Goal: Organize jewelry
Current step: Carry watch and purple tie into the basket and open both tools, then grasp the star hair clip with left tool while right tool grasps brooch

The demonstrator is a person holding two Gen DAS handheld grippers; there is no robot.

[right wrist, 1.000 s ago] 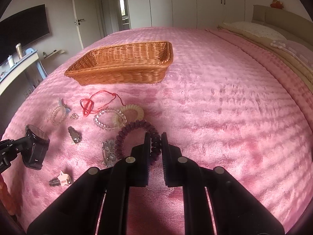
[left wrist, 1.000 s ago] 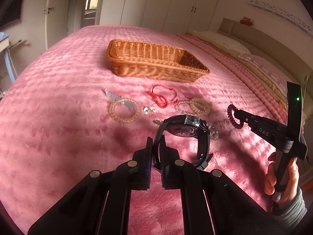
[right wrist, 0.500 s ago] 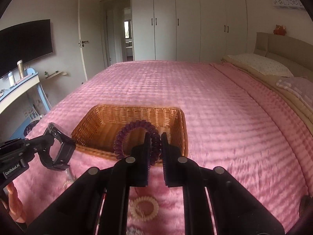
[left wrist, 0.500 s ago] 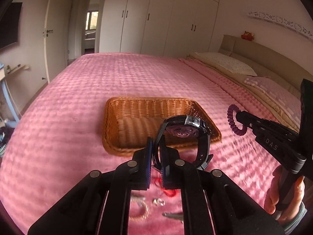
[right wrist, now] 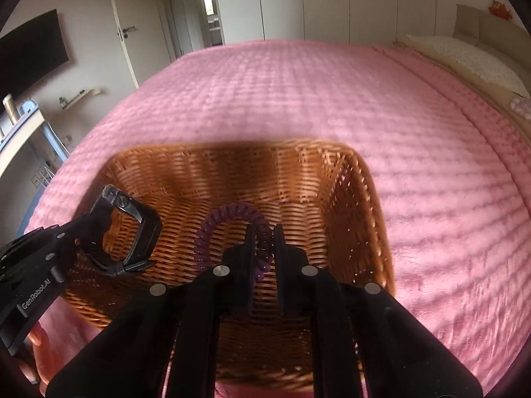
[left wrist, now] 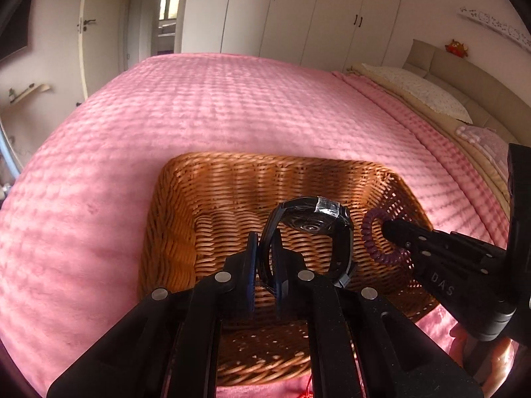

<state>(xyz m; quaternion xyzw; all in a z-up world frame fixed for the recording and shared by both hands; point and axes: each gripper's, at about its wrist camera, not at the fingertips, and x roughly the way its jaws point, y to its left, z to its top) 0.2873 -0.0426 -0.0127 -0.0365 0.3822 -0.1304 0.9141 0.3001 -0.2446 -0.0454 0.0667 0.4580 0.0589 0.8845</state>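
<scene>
A: Wicker is filling the left wrist view: the basket [left wrist: 179, 219] is lying on the pink bedspread [left wrist: 232, 106], and the left gripper [left wrist: 265, 262] is pinching the strap of a black watch [left wrist: 315, 229] narrowly, hanging over the basket's inside. Toward the basket's right wall, the right gripper [left wrist: 390, 232] is carrying a purple spiral band [left wrist: 368, 235].

B: And the right wrist view?

A: The right gripper [right wrist: 264, 248] is clamping that spiral band [right wrist: 229, 212] above the basket's [right wrist: 375, 212] middle; the watch [right wrist: 132, 229] is hanging over the basket's left part in the left gripper [right wrist: 79, 232].

B: So which step is this?

A: Dropping off, I judge. Both items are being held over the basket, not yet resting on its floor. Next, each pair of jaws needs widening so the 2 pieces fall inside, ideally after lowering a little.
</scene>
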